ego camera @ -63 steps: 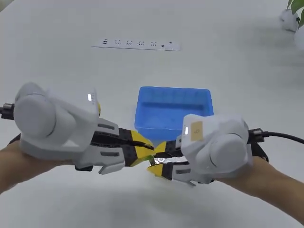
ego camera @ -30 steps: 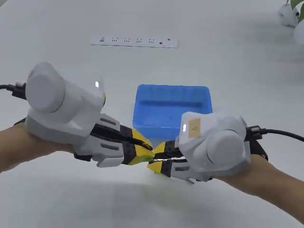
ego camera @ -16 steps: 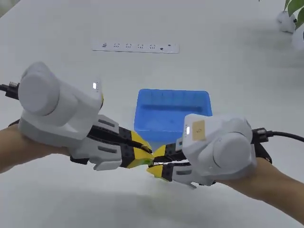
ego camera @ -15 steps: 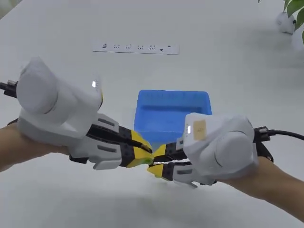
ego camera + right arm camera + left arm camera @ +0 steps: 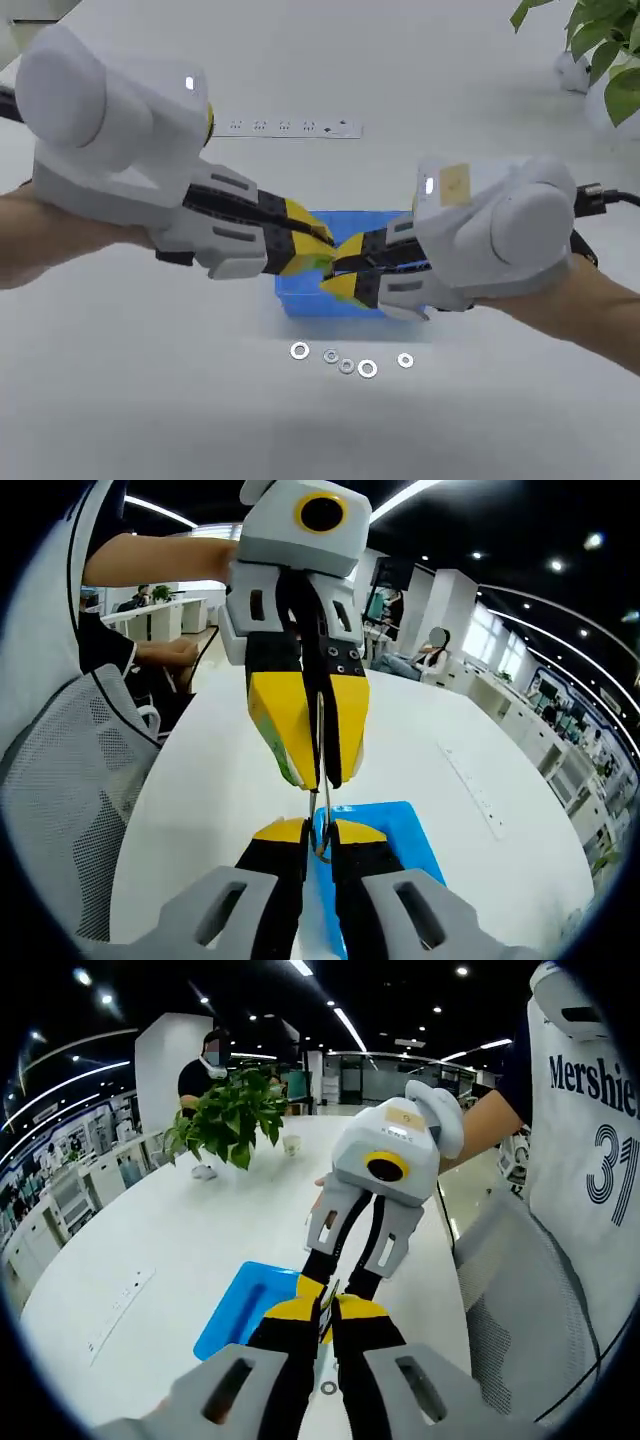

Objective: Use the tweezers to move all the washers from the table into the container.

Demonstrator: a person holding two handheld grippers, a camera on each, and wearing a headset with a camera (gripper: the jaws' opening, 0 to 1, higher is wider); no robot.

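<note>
My left gripper (image 5: 322, 243) and right gripper (image 5: 335, 278) meet tip to tip above the blue container (image 5: 298, 300). Thin metal tweezers (image 5: 323, 775) run between them. In the right gripper view my own yellow-tipped jaws are shut on the tweezers' near end and the left gripper's jaws are shut on the far end. Several small silver washers (image 5: 346, 364) lie in a loose row on the white table just in front of the container. The left gripper view shows the right gripper (image 5: 385, 1165) facing me, the container (image 5: 240, 1310) below and one washer (image 5: 328, 1388).
A white power strip (image 5: 285, 127) lies on the table beyond the container. A potted plant (image 5: 600, 45) stands at the far right corner. A mesh chair (image 5: 70, 770) is beside the table, and a person (image 5: 208, 1065) stands behind a plant (image 5: 235, 1120).
Both grippers have risen together, tips still joined on the tweezers, and now hang over the container's front. The washers they covered before now show. The head camera has also shifted.
</note>
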